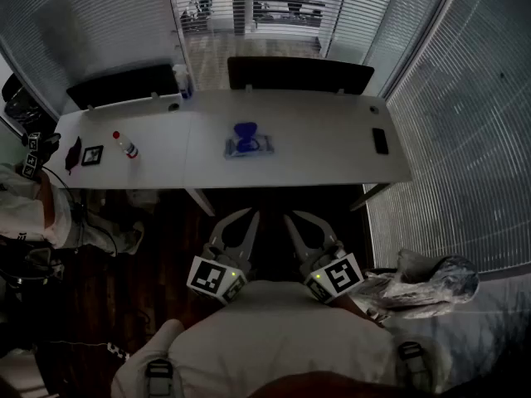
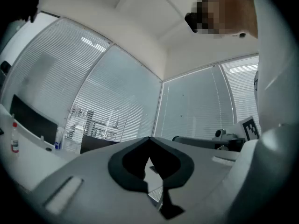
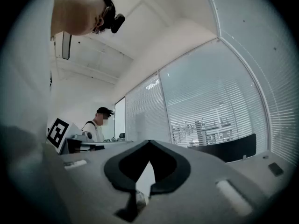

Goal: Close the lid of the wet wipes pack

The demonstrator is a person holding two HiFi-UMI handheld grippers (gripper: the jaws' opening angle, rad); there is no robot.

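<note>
The wet wipes pack (image 1: 247,146) lies flat near the middle of the white table (image 1: 315,152), with its blue lid (image 1: 246,133) standing up open. Both grippers hang close to my body, well short of the table's near edge and apart from the pack. In the head view my left gripper (image 1: 247,215) and right gripper (image 1: 297,216) point toward the table. In the left gripper view the left gripper (image 2: 149,139) has its tips together, with nothing held. The right gripper (image 3: 148,143) looks the same in the right gripper view. The pack does not show in either gripper view.
A small bottle with a red cap (image 1: 126,145) and a black marker card (image 1: 91,155) sit on the table's left part, a black phone (image 1: 380,140) at its right end. Dark chair backs (image 1: 299,75) stand behind the table. A person (image 1: 29,210) is at the left, a crumpled plastic bag (image 1: 431,282) at the right.
</note>
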